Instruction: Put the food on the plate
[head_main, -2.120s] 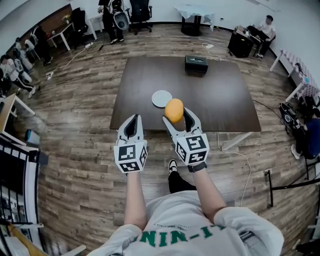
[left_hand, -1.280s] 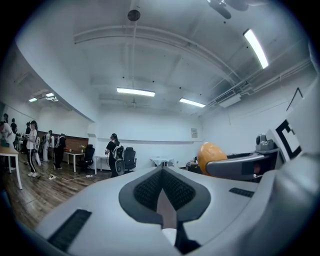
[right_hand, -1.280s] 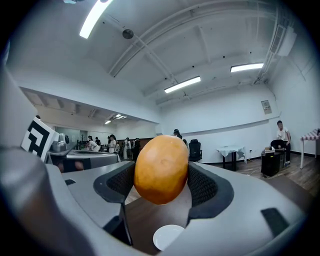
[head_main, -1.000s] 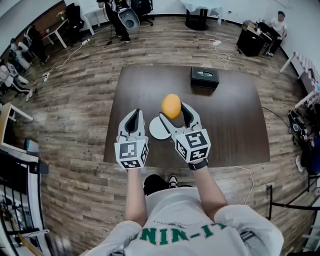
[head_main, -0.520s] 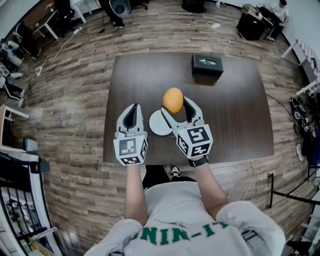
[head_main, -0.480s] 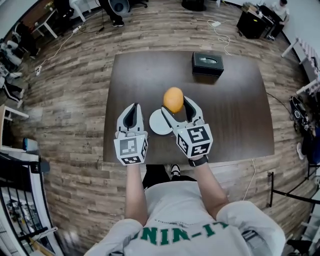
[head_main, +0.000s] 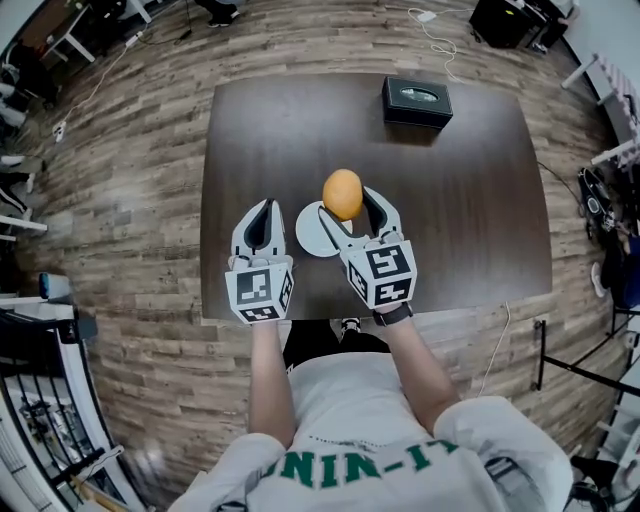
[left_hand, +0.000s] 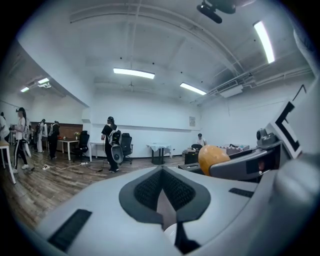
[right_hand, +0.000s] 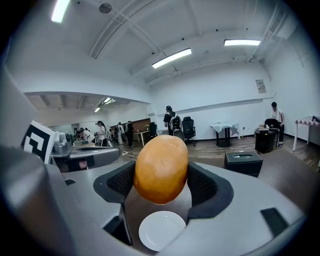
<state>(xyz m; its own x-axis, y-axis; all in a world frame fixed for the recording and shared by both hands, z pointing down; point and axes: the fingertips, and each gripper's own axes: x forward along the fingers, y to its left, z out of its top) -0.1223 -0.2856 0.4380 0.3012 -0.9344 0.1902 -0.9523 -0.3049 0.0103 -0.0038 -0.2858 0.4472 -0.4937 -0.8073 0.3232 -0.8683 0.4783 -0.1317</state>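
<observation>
**A:** Food (right_hand: 161, 168): where is it?

**B:** Clamped between the jaws of the right gripper (head_main: 346, 203), in the air over the far rim of the plate (head_main: 311, 231). It is not touching the plate yet.

**A:** So what's done?

**B:** The pick-up and the carry, I'd say. Lowering and letting go are left.

**A:** Left gripper (head_main: 262, 214)?

**B:** Jaws together with nothing in them, hanging just beside the plate.

**A:** And two seconds ago?

**B:** The person stood back from the table (head_main: 470, 200), and the plate lay ahead of both grippers. Now the food hangs right over it, and the grip is the same.
</observation>
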